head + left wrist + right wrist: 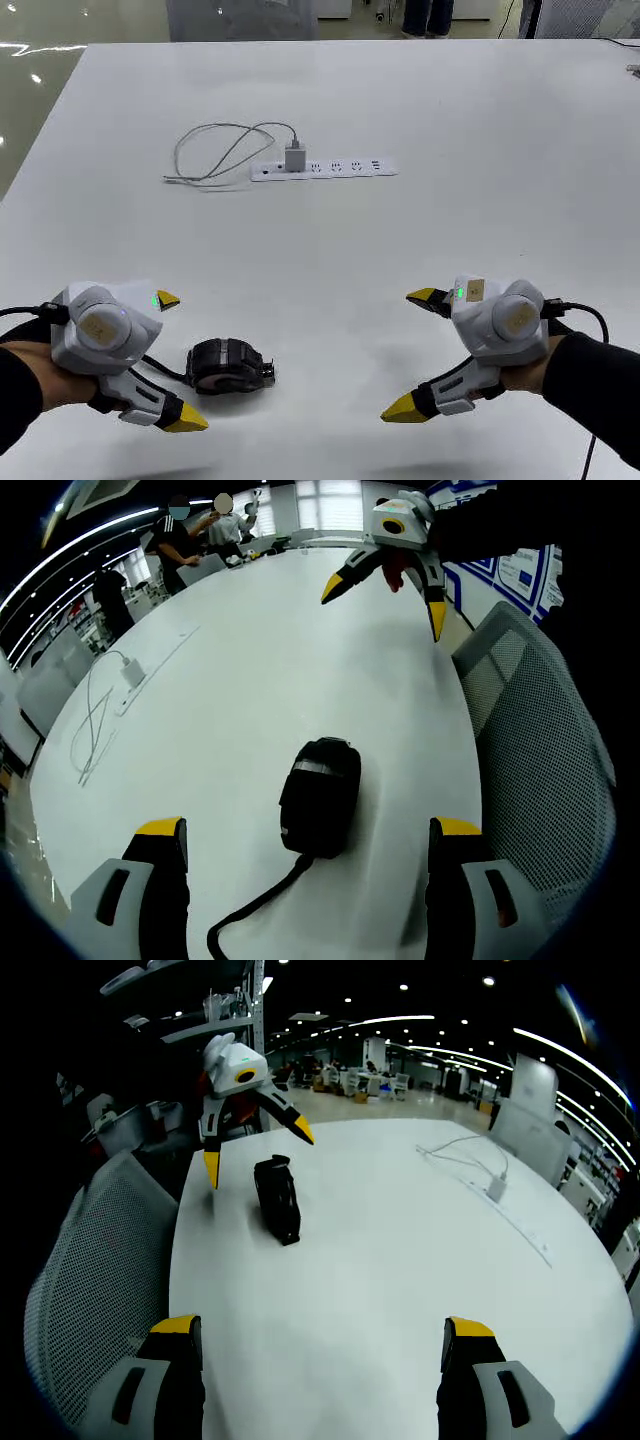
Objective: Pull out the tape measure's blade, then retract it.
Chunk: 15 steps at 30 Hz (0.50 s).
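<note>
A black tape measure [226, 364] lies on the white table [340, 230] near its front edge, with a black strap trailing toward the left hand. My left gripper [176, 358] stands open beside it, the case just ahead of the yellow tips and not between them. In the left gripper view the tape measure [320, 795] sits in front of the spread jaws. My right gripper [412, 352] is open farther right, well apart from the case, with nothing in it. The right gripper view has the tape measure [277, 1198] far off, next to the left gripper [255, 1140].
A white power strip [325, 168] with a plugged charger [294, 157] and a looped grey cable [215, 150] lies mid-table. A mesh office chair [545, 740] stands at the table's near edge. People stand beyond the far end of the table [195, 535].
</note>
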Available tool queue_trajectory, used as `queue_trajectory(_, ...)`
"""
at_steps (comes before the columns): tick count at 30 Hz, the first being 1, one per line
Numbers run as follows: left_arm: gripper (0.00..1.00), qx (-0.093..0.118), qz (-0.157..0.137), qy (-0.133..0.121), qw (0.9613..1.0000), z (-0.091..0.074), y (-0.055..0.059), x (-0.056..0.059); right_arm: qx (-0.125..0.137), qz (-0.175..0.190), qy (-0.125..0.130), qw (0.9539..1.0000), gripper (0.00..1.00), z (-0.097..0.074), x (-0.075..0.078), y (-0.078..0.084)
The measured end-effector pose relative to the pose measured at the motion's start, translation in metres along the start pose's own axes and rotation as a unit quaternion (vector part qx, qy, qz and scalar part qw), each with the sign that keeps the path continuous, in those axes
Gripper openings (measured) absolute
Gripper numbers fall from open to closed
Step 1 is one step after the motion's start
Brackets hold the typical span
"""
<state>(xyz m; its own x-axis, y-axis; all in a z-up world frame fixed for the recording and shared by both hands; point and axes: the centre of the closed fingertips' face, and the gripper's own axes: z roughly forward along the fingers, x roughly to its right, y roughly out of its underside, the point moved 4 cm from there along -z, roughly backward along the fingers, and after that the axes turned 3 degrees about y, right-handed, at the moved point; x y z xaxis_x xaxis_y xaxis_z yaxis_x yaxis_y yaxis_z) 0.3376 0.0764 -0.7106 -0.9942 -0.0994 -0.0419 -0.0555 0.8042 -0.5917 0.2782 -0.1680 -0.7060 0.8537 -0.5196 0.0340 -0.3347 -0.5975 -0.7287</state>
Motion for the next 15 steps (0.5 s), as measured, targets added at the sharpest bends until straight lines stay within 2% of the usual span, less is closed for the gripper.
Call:
queue_trajectory(6, 0.98, -0.004, 0.009, 0.016, 0.9998, 0.008, -0.007, 0.000, -0.001, -0.007, -0.010, 0.9999, 0.99, 0.010, -0.002, -0.004)
queue_trajectory(15, 0.95, -0.016, 0.030, 0.026, 0.9991, 0.021, -0.007, -0.002, -0.007, -0.011, -0.026, 0.9996, 0.95, 0.029, -0.003, -0.008)
